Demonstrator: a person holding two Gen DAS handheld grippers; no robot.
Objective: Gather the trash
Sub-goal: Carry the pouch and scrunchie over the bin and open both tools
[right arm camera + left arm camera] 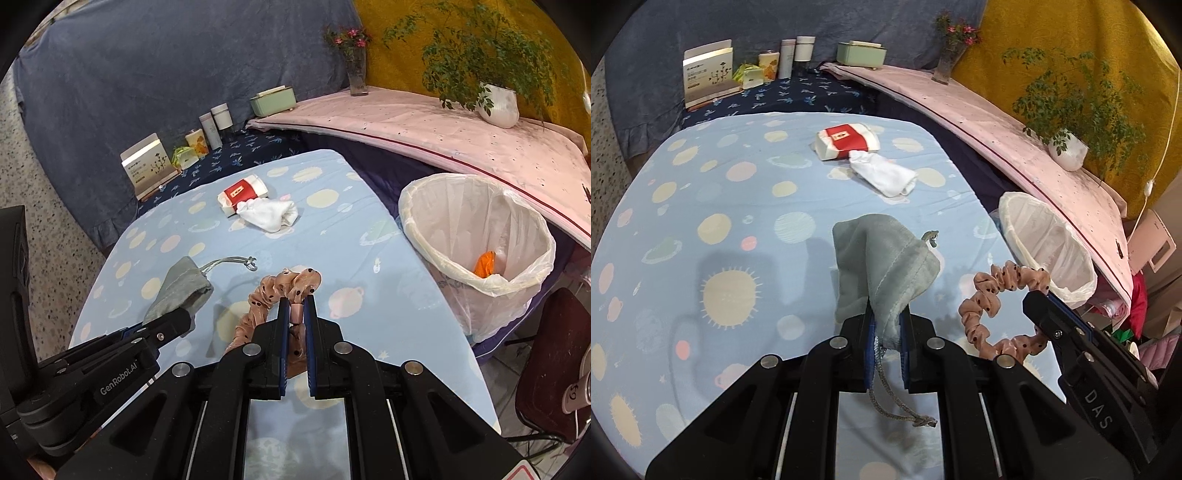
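Observation:
My left gripper (886, 325) is shut on a grey drawstring pouch (882, 266) and holds it above the blue patterned table (720, 221); the pouch also shows in the right wrist view (181, 291). My right gripper (296, 314) is shut on a pink dotted scrunchie (273, 295), which also shows in the left wrist view (993, 310). A red and white tissue pack (846, 140) and a white sock (886, 175) lie at the table's far side. A white-lined trash bin (476, 251) stands right of the table, with an orange item (485, 264) inside.
A pink-covered shelf (424, 125) runs behind the bin, bearing a potted plant (495, 99), a flower vase (356, 70) and a green box (273, 99). Bottles, cans and a card box (709, 74) stand on the dark cloth beyond the table.

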